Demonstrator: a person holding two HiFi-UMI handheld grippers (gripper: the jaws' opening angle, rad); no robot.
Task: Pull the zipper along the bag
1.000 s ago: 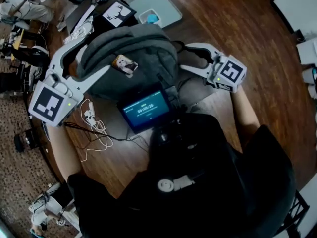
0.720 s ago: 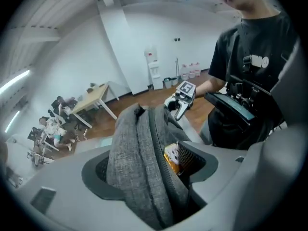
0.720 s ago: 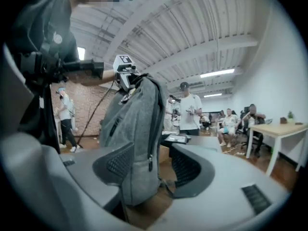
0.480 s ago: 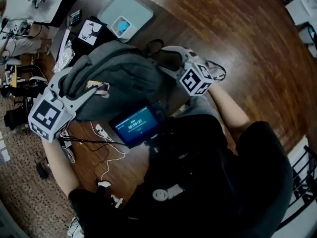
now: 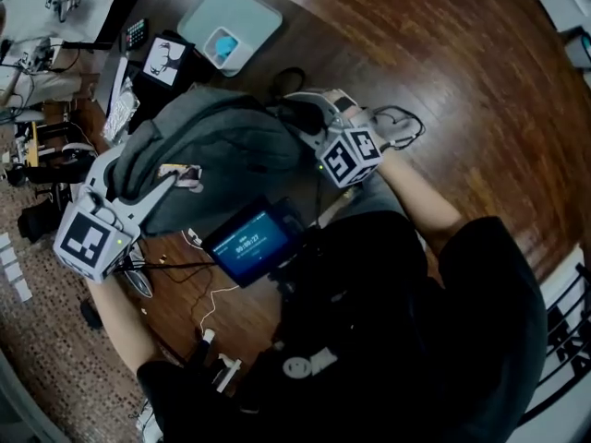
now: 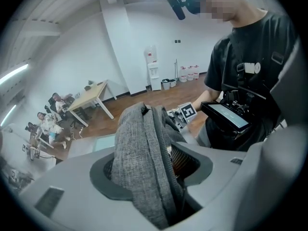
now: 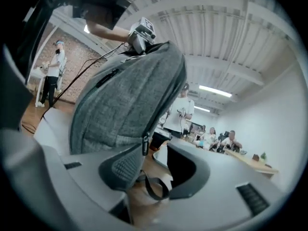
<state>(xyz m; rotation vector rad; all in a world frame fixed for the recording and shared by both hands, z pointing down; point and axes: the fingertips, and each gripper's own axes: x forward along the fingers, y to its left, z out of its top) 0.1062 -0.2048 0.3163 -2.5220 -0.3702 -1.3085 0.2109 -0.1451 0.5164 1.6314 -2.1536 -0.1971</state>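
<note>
left gripper clamped on bag fabric, right gripper open round the zip pull

grey bag (image 5: pixel 222 146) lies on the wood table (image 5: pixel 443 72), right in front of the person, approx mid-table in the head view. left gripper (image 6: pixel 150 170) comes in at the bag's left end w/ a thick fold of the grey fabric btwn its jaws. those jaws have just been closing. the fold fills the gap & both pads sit against it, so it's gripping the bag. a small tag (image 5: pixel 185 173) on the bag shows just beside that gripper's arm.

right gripper (image 7: pixel 151 170) is at the bag's other end. the zipper pull (image 7: pixel 144 146) hangs off the end of the zip track, right at the tip of one pad, & its black cord loop (image 7: pixel 155 190) droops btwn the jaws. these jaws have just been closing too, but they stand apart w/ bare table visible in the gap. loop isn't pinched.

elsewhere: a lit screen (image 5: pixel 247 245) on the person's chest rig, just beside the bag's near edge. far side of the table has a pale tray (image 5: pixel 254 12) w/ a blue thing (image 5: pixel 223 46) in it. a black card w/ a deer pic (image 5: pixel 164 61) & a calculator (image 5: pixel 136 33) lie near the tray. white cables (image 5: pixel 212 298) trail on the table on the person's side of the bag. ppl sit at desks in the background of both gripper views.
</note>
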